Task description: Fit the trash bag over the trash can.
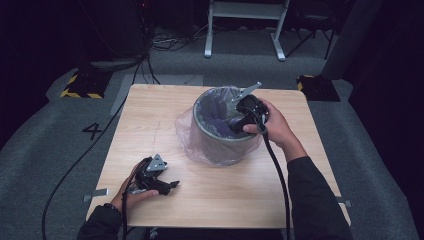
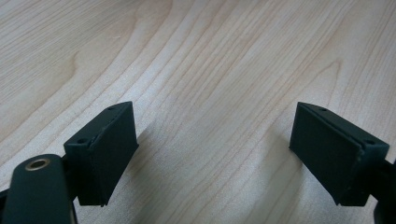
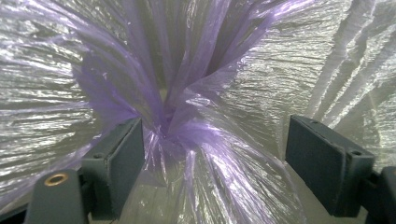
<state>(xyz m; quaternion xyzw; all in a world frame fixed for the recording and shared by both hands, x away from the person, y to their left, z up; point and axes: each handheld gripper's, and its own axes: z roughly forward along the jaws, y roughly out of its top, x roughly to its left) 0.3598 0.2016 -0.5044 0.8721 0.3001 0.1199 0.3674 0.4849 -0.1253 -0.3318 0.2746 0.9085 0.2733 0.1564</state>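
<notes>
A grey round bin (image 1: 220, 142) stands mid-table, lined with a thin purple plastic bag (image 1: 217, 107) whose edge drapes over its rim. My right gripper (image 1: 239, 124) reaches down into the bin's mouth from the right. Its jaws stand wide apart in the right gripper view (image 3: 215, 154), with gathered folds of the purple bag (image 3: 173, 126) between and behind them, no pad pressing on it. My left gripper (image 1: 172, 186) lies low on the table near the front left. Its jaws are spread (image 2: 212, 154) over bare wood, nothing between them.
The light wooden table (image 1: 150, 125) has open room left of the bin and along the front. Cables trail from both grippers off the front edge. Grey floor, a yellow-striped block (image 1: 80, 86) and a white frame (image 1: 245, 27) lie beyond the table.
</notes>
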